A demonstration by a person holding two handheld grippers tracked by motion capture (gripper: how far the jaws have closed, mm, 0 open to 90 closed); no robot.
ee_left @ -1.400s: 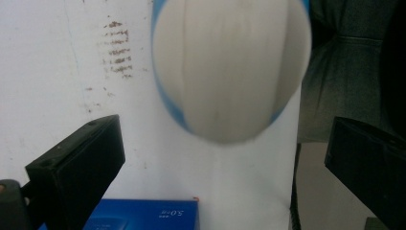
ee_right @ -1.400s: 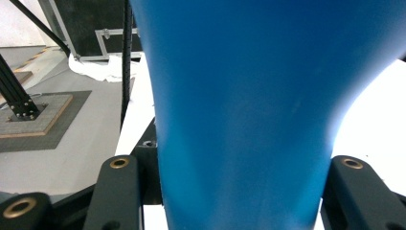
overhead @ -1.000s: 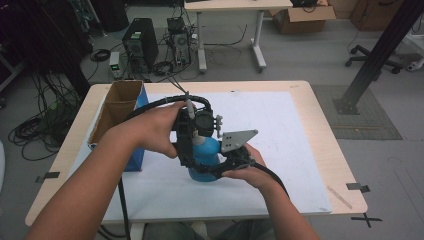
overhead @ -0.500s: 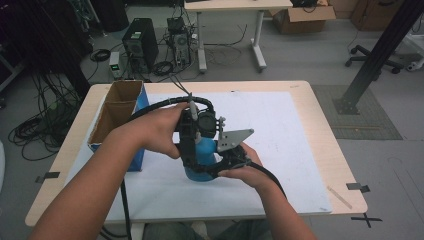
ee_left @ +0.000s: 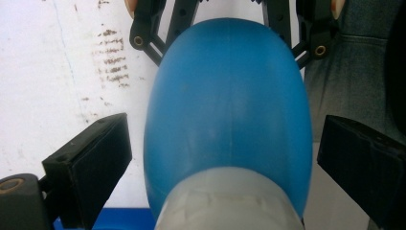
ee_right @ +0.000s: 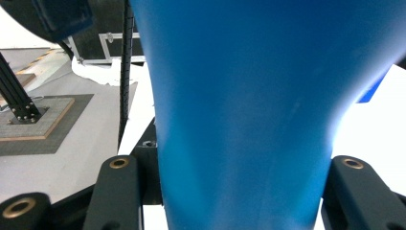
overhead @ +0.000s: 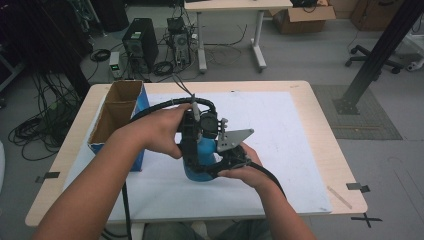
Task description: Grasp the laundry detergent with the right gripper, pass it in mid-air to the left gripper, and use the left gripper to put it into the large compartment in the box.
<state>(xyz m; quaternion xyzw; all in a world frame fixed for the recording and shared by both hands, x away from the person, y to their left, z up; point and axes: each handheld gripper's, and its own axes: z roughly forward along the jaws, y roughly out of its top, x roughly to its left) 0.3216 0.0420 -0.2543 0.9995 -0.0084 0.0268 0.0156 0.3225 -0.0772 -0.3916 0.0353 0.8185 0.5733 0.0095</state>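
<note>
So far the blue bottle [overhead: 200, 157] stands on the worktop [overhead: 310, 145], clamped by the right gripper [overhead: 212, 167]. Left gripper [ee_left: 225, 143] has just been closing around its pale cap [ee_left: 230, 201], not yet touching; uncapping remains.

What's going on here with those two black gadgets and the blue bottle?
A person at a table works a handheld gripper in each hand on a blue bottle. The right gripper is clamped on the bottle's body. The left gripper sits over its pale cap, jaws just closing in but pads not yet touching. An open cardboard box stands to the left.
</note>
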